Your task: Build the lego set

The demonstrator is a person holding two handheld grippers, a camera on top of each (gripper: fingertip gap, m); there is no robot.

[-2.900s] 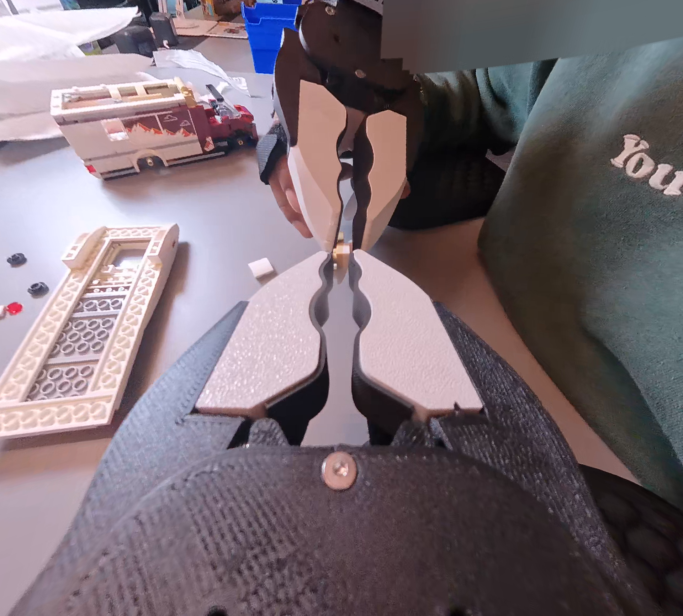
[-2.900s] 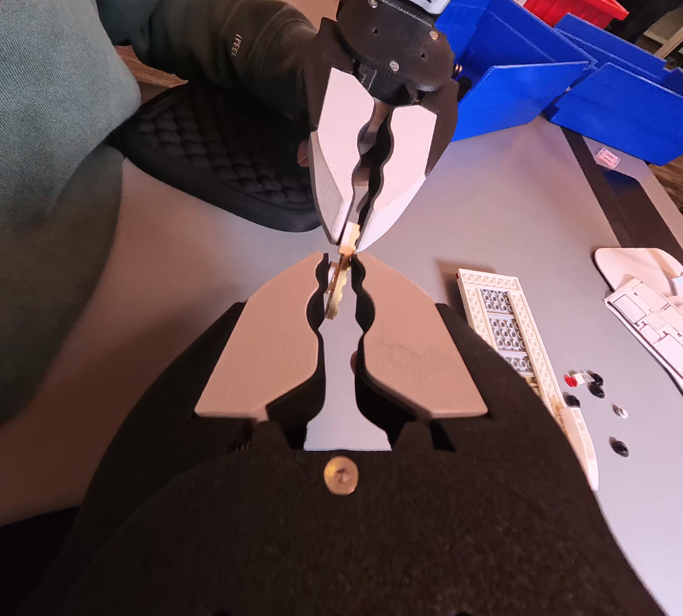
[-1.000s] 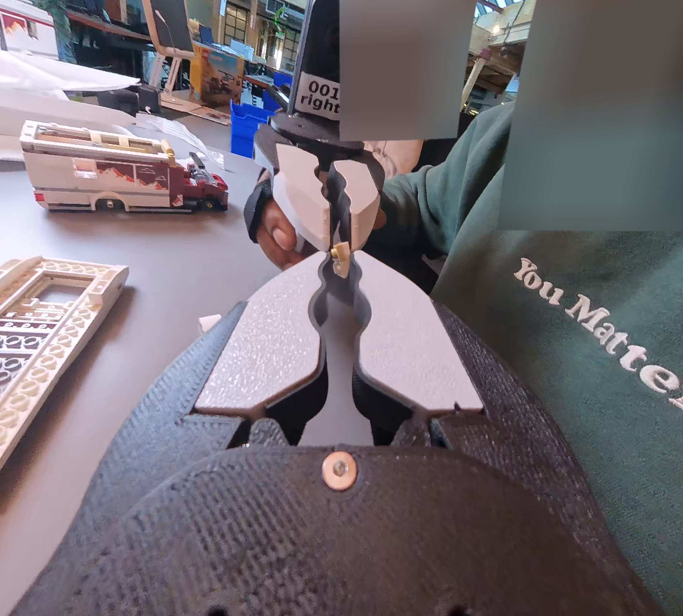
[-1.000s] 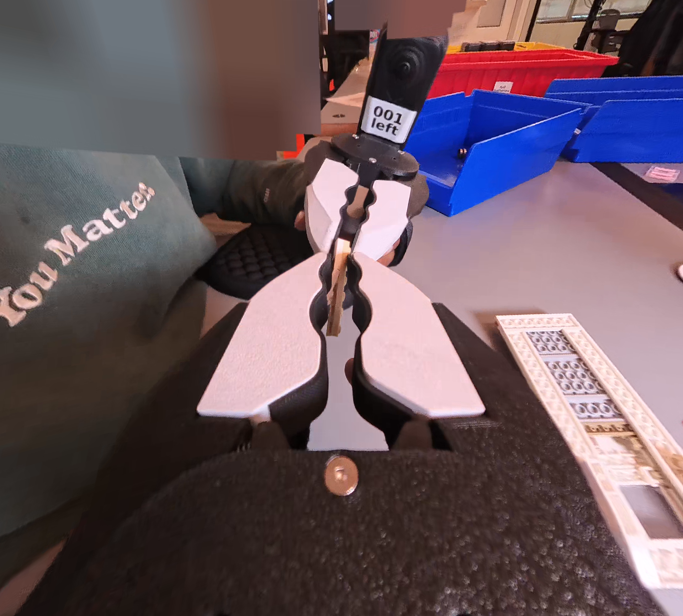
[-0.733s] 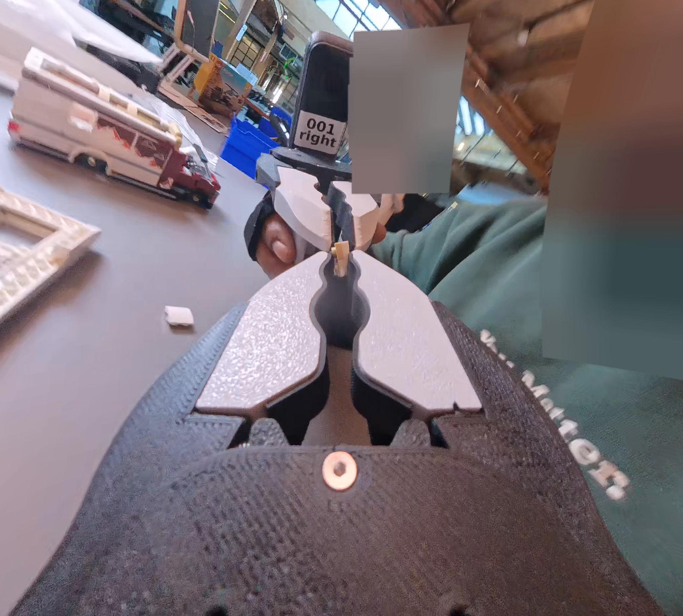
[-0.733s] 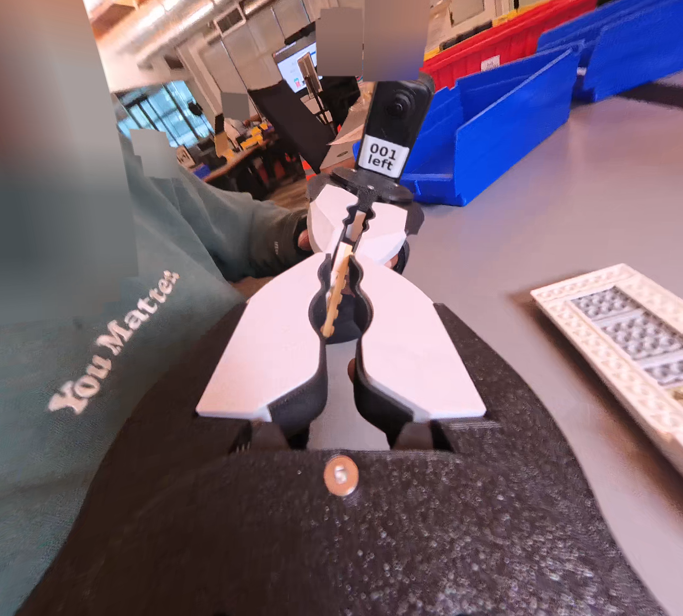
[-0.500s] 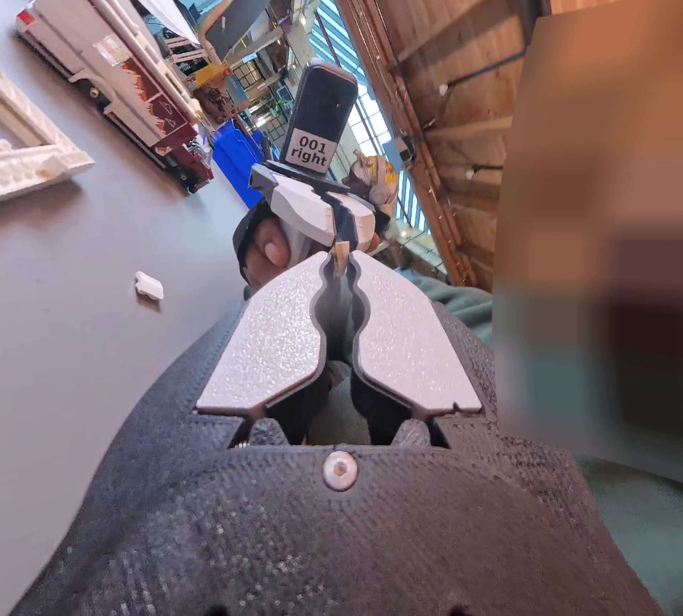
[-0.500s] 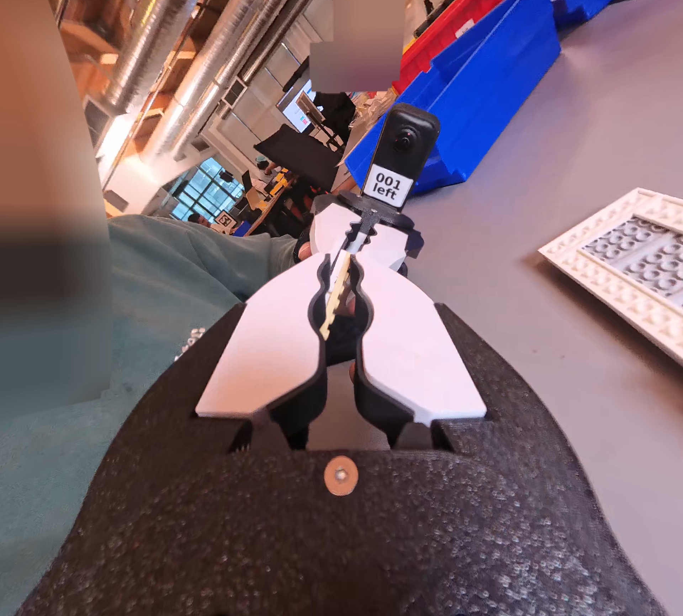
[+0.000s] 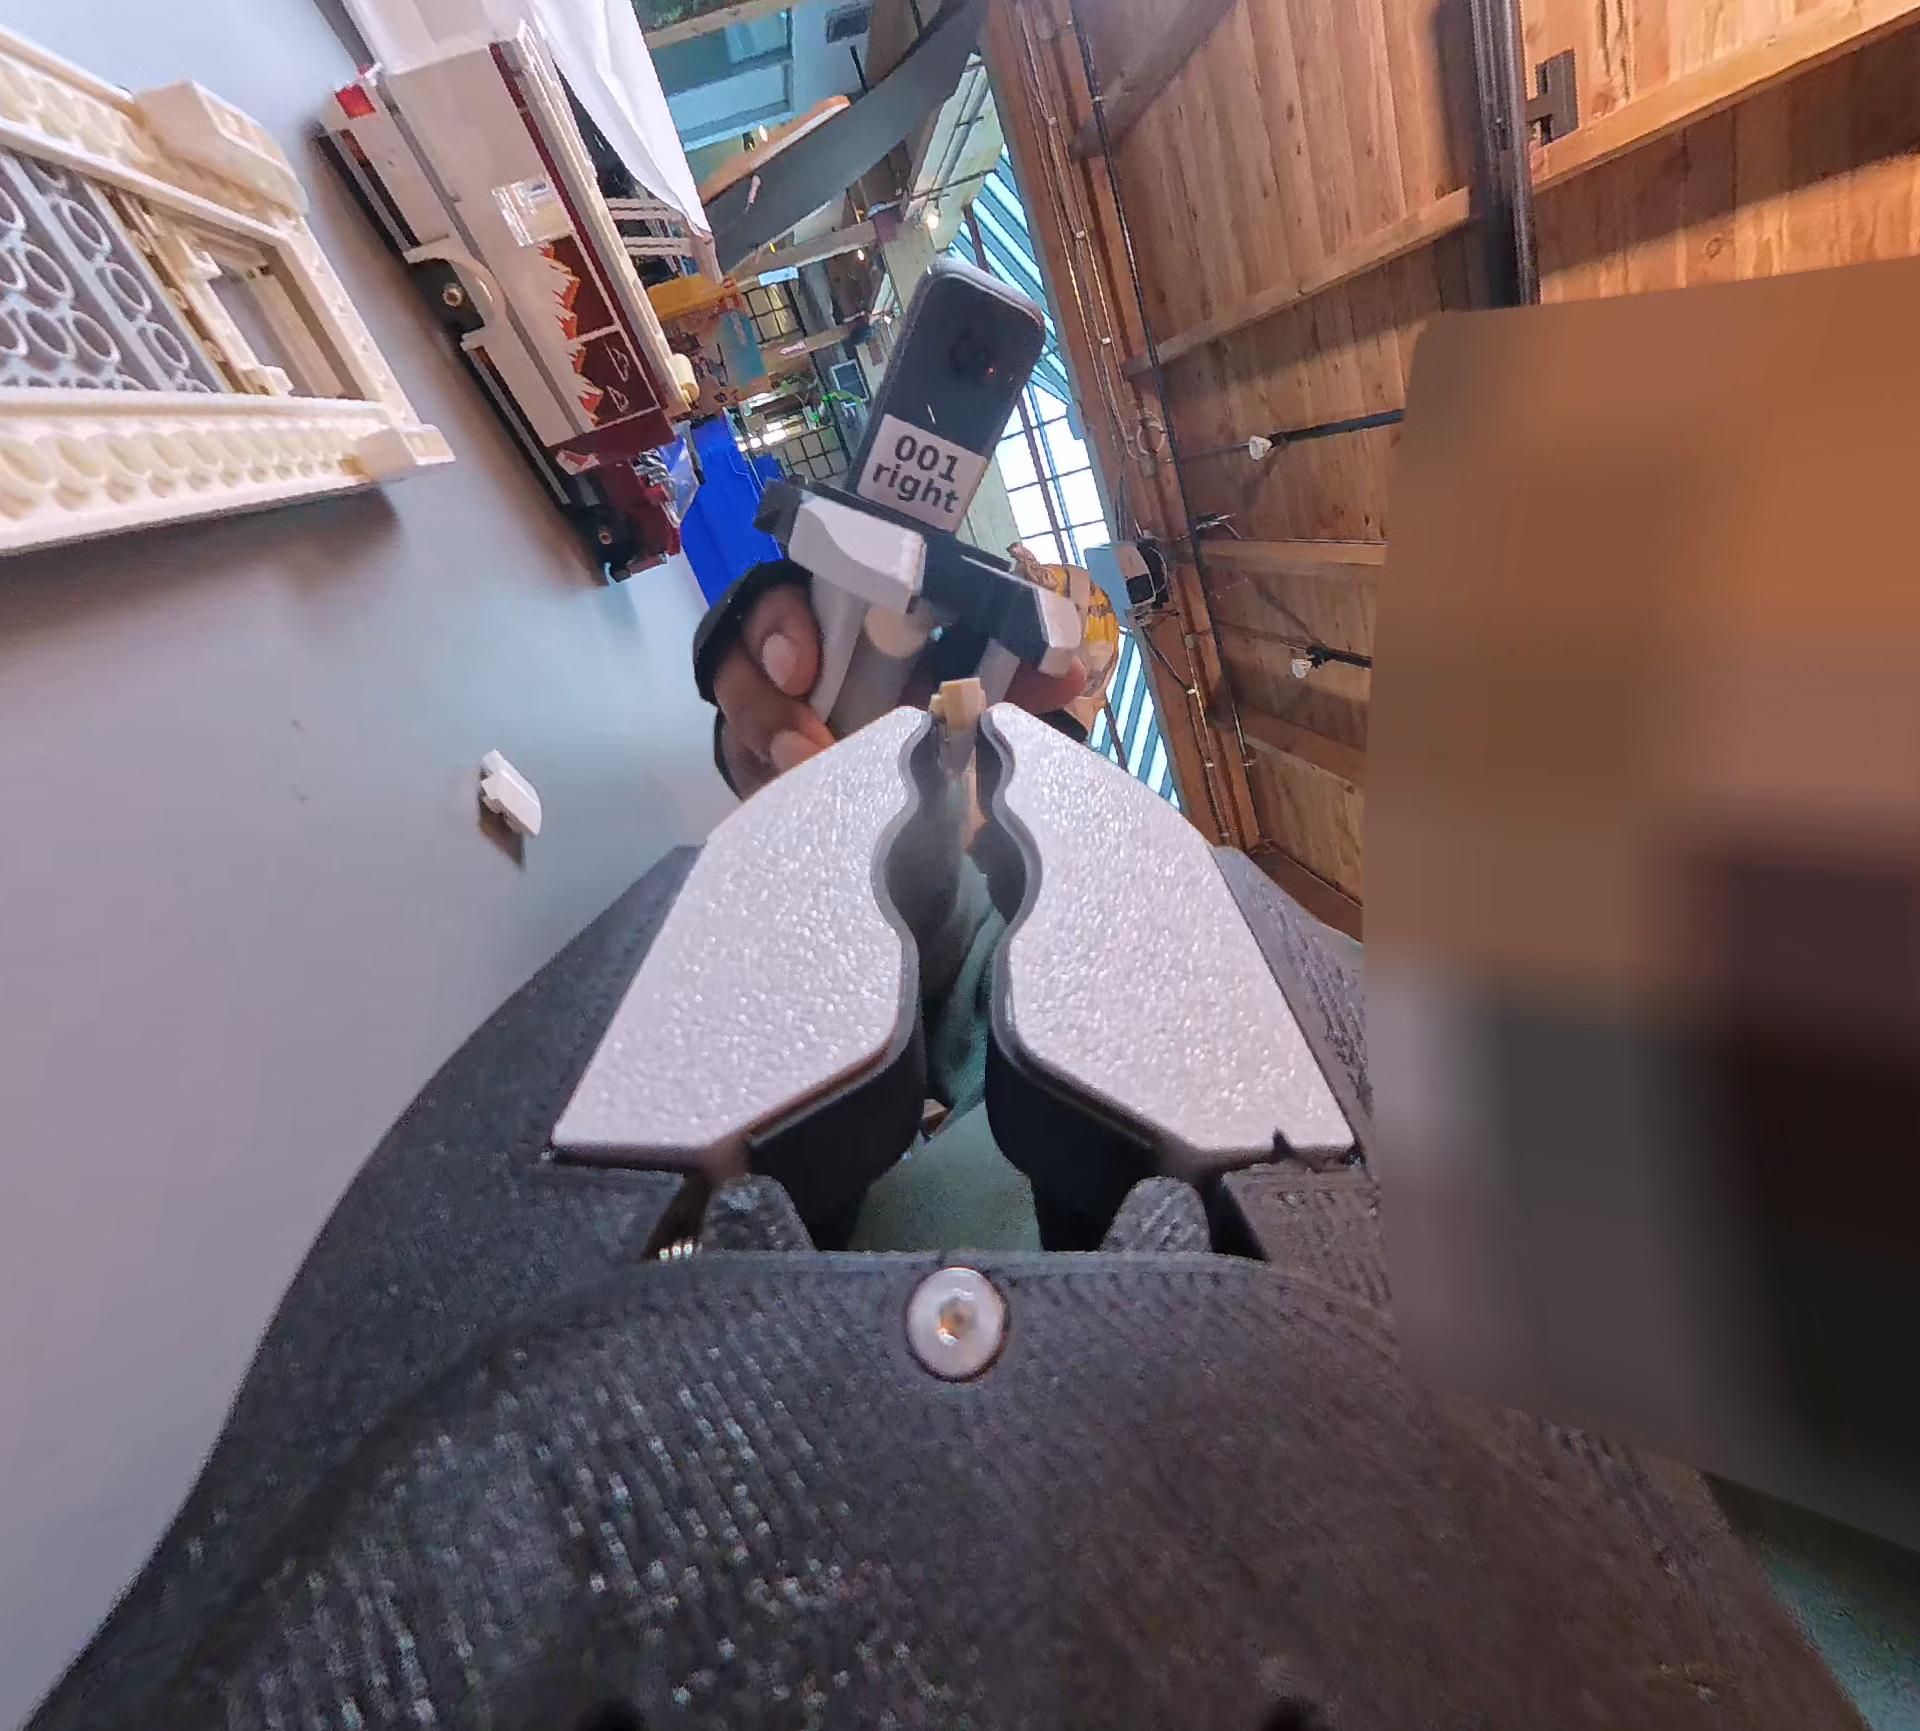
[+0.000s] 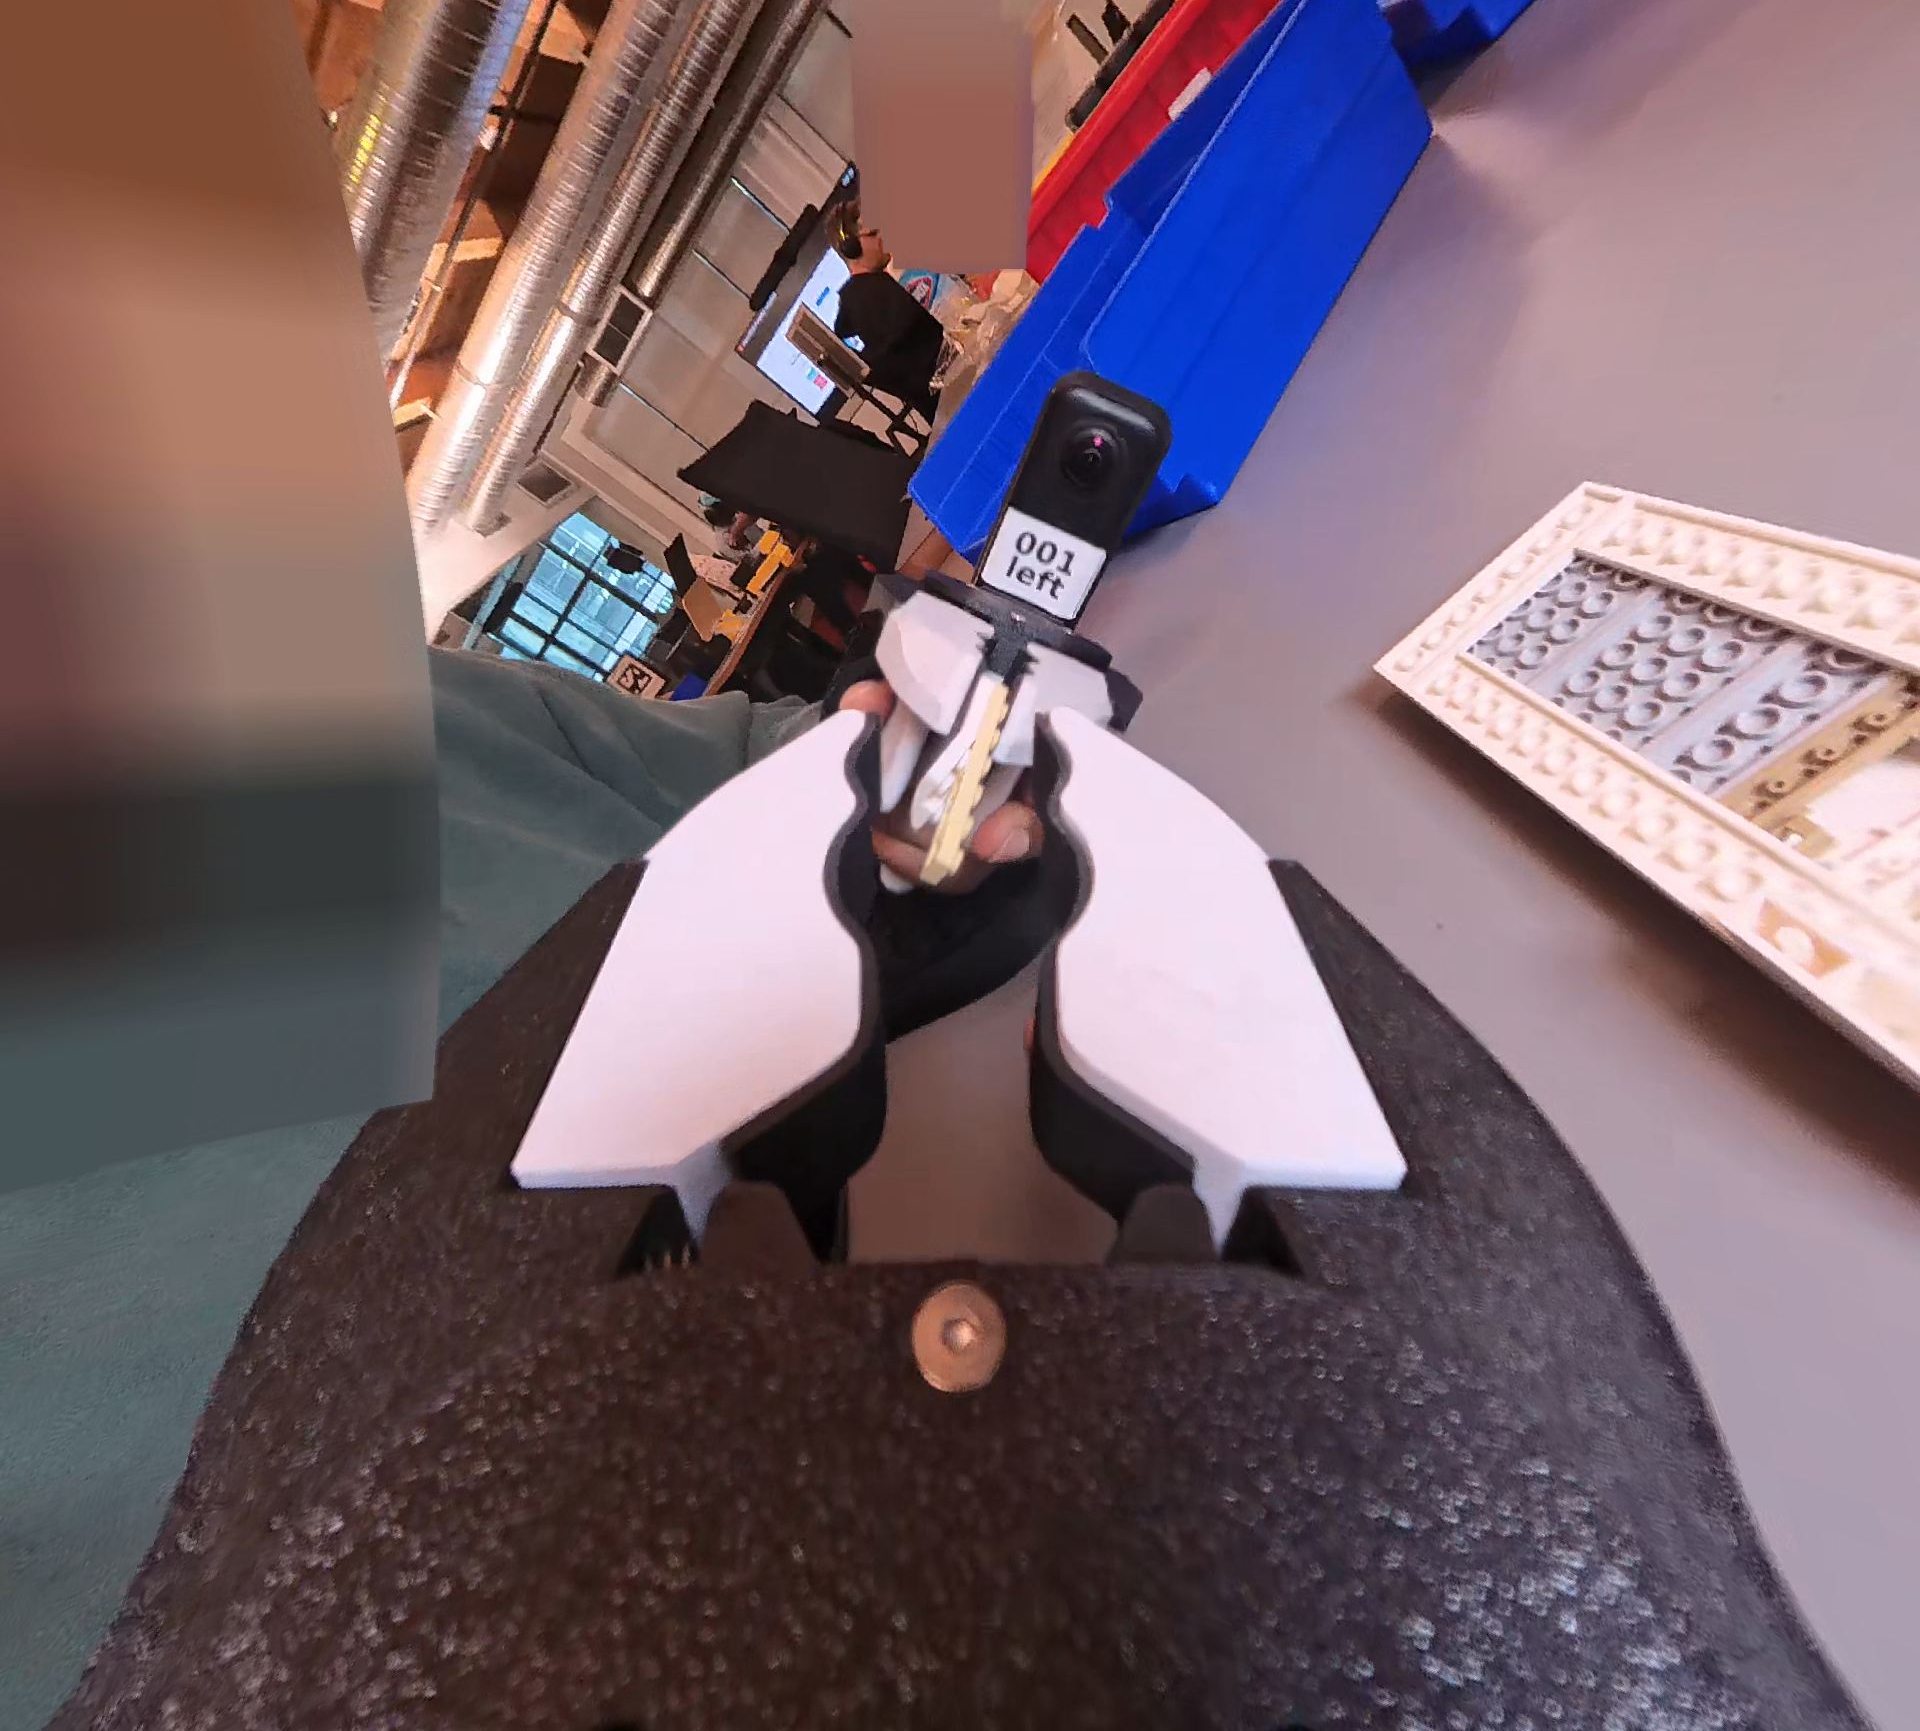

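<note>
1. Left gripper [image 9: 956, 720]: the two white fingers are drawn nearly together and pinch a thin tan studded plate [image 9: 957, 705] at their tips. In the left wrist view only the plate's end pokes out at the 12 o'clock edge of the fingers.
2. Right wrist view: the same tan plate [image 10: 971, 788] is seen edge-on. It runs from between the left gripper's [image 10: 1003, 694] closed fingers down toward 7 o'clock, with studs along one edge.
3. Right gripper [image 10: 956, 731]: the fingers stand apart, one on each side of the plate's free end. A gap shows on both sides, and neither pad presses on the plate.
4. From the left wrist view the right gripper [image 9: 940, 642] faces the camera, fingers spread. A bare hand [image 9: 769, 673] wraps its body.
5. Both grippers are raised above the grey table [image 9: 208, 798], and the views are strongly tilted.
6. A cream brick-built frame [image 9: 156, 372] lies on the table at 10 o'clock in the left wrist view. The same frame [image 10: 1683, 736] lies at 3 o'clock in the right wrist view.
7. A small white brick [image 9: 511, 791] lies loose on the table at 9 o'clock of the left fingers.
8. A brick-built camper van [image 9: 520, 279] stands beyond the frame at 11 o'clock.
9. Blue bins [image 10: 1226, 268] and a red bin [image 10: 1164, 92] lie at the far table edge, at 1 o'clock in the right wrist view.
10. A green sleeve [image 10: 582, 777] shows at 9 o'clock of the right fingers.
</note>
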